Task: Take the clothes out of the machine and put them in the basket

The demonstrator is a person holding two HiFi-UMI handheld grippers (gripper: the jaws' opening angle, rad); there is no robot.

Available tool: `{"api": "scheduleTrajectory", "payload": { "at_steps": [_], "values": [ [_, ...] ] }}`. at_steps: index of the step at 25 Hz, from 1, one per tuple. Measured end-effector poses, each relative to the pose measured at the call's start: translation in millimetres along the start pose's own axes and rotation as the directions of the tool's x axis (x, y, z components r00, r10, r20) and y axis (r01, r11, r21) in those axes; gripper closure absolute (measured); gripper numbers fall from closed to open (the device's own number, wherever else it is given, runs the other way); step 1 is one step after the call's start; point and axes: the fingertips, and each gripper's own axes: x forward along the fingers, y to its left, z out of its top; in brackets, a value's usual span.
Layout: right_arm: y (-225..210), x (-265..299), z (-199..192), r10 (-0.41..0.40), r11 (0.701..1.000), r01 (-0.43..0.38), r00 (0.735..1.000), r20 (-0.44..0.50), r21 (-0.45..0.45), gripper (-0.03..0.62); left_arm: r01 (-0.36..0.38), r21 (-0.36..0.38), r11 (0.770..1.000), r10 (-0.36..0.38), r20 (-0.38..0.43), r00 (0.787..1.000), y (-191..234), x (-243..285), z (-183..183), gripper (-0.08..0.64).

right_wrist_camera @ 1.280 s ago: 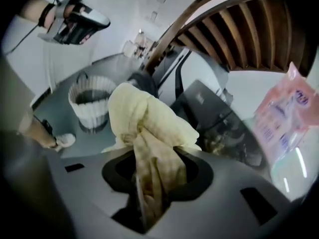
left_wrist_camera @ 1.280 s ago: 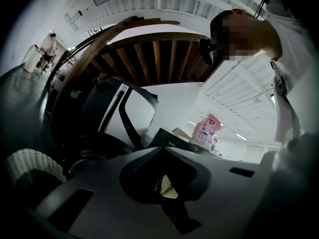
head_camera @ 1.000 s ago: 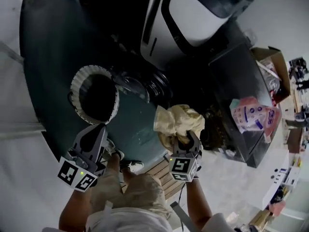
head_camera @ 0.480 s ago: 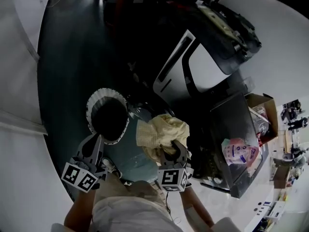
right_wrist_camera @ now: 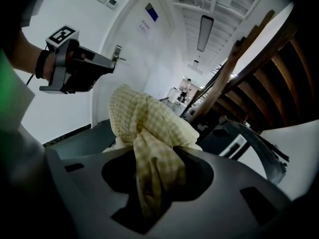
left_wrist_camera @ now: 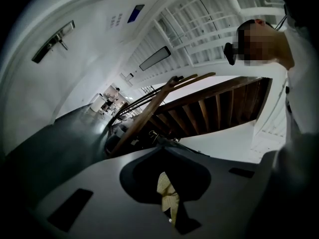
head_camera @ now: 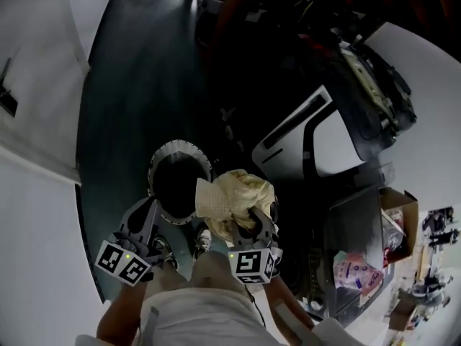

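Note:
A yellow checked cloth [head_camera: 230, 193] [right_wrist_camera: 149, 128] hangs bunched from my right gripper [head_camera: 261, 218] [right_wrist_camera: 159, 178], which is shut on it. In the head view the cloth overlaps the right rim of the round white basket [head_camera: 167, 150], whose inside is dark. My left gripper [head_camera: 153, 202] [right_wrist_camera: 117, 59] is held just below the basket, its fingers meeting at the tips. A thin yellow checked strip [left_wrist_camera: 167, 198] shows in the gap of the left gripper [left_wrist_camera: 167, 183]. The washing machine [head_camera: 288, 132] stands to the right with its door [head_camera: 374, 85] swung open.
The person's shoes [head_camera: 203, 240] stand on the dark floor below the basket. A cardboard box [head_camera: 400, 211] and a pink packet [head_camera: 353, 272] lie at the right. A wooden staircase [left_wrist_camera: 209, 108] rises ahead of the left gripper, and a white wall runs along the left.
Both grippers have swung away from the machine. The cloth, earlier well right of the basket, now overlaps its right rim. The right gripper's hold on it looks unchanged.

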Motion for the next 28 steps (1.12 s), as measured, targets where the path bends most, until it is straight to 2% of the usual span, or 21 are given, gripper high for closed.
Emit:
{"api": "scheduleTrajectory", "payload": {
  "at_steps": [7,11,15,19,24,28],
  "values": [
    [17.5,56.5,24.6,0.192,0.977,-0.185,0.979,0.064,-0.104,0.442,-0.174,0.043,0.984,0.171,0.073,0.983,12.7,-13.6,23.4,0.546],
    [35.1,91.2,24.8,0.280,0.951,-0.268,0.958,0.062,-0.151,0.440,-0.244,0.029,0.969,0.239,0.118,0.964,29.6,-13.5,21.5,0.546],
    [63.9,123.3,23.7,0.360,0.921,-0.345,0.932,0.054,-0.183,0.440,-0.306,-0.001,0.952,0.305,0.109,0.946,53.1,-17.8,2.8,0.546],
    [93.9,166.1,11.0,0.406,0.897,-0.390,0.913,0.038,-0.206,0.439,-0.351,-0.026,0.936,0.352,0.099,0.931,85.6,-21.1,-19.5,0.546],
    [137.1,222.6,-19.6,0.453,0.870,-0.443,0.892,-0.006,-0.216,0.439,-0.398,-0.052,0.916,0.400,0.057,0.915,129.6,-27.2,-61.9,0.546],
    [174.8,270.2,-47.6,0.478,0.859,-0.474,0.878,-0.030,-0.192,0.437,-0.427,-0.065,0.902,0.430,0.051,0.901,164.0,-35.0,-100.7,0.546]
  ]
}}
